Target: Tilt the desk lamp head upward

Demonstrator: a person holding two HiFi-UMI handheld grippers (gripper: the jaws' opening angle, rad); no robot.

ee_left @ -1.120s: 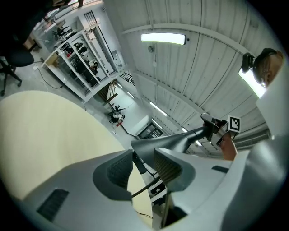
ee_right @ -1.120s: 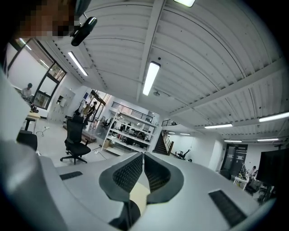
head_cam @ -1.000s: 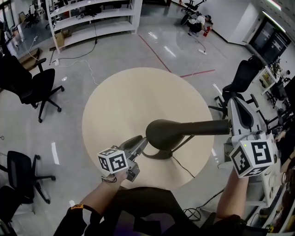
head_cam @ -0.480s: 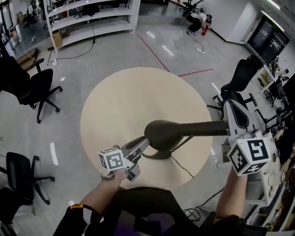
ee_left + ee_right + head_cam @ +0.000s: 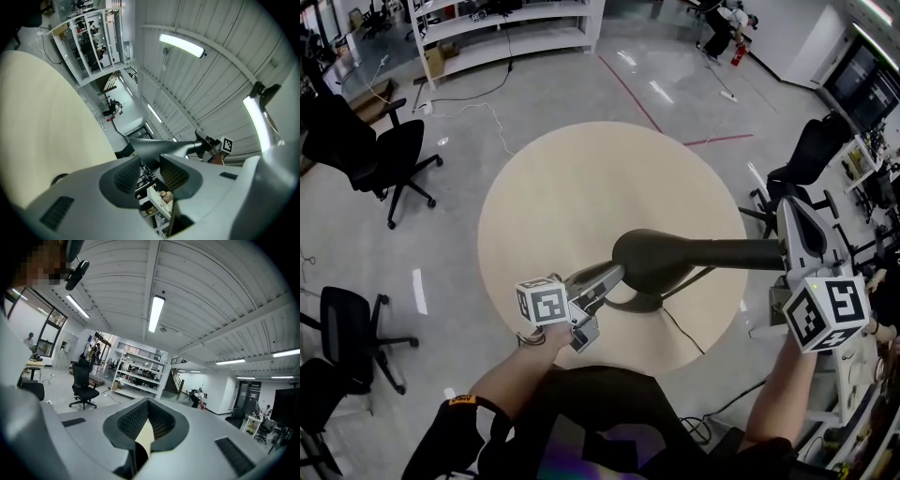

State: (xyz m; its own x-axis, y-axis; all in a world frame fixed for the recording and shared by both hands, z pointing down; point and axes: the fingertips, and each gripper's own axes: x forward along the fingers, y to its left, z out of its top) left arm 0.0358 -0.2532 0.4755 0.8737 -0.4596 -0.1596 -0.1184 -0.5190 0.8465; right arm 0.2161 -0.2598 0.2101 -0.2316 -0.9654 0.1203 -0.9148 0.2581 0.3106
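Dark matte grey, the one desk lamp (image 5: 675, 255) stands on the round, pale beige bench (image 5: 572, 187), between the two tongs. Its parts:

- Lamp head (image 5: 652, 258): a smooth, elongated cone with a rounded wide end. It lies roughly level, directly ahead of the left tongs (image 5: 611, 277). Its narrow tail reaches the side of the right tongs (image 5: 794, 217); whether they touch cannot be told.
- Lamp base (image 5: 639, 302): a flat disc on the bench, just beside the left tongs.
- Cable (image 5: 682, 339): one thin dark line running from the base over the bench edge.

Left tongs (image 5: 150, 165): the ribbed grey pads are spread with an empty gap, and the lamp head lies just beyond the tips. Right tongs (image 5: 148, 401): the ribbed pads are pressed together at the tips, pinching nothing, and point away from the lamp.

Each of the two tongs carries one marker cube (image 5: 542, 302), white with black squares.

At least three black swivel chairs (image 5: 366, 159) stand on the glossy grey floor (image 5: 441, 244): two out past the left tongs, one past the right.
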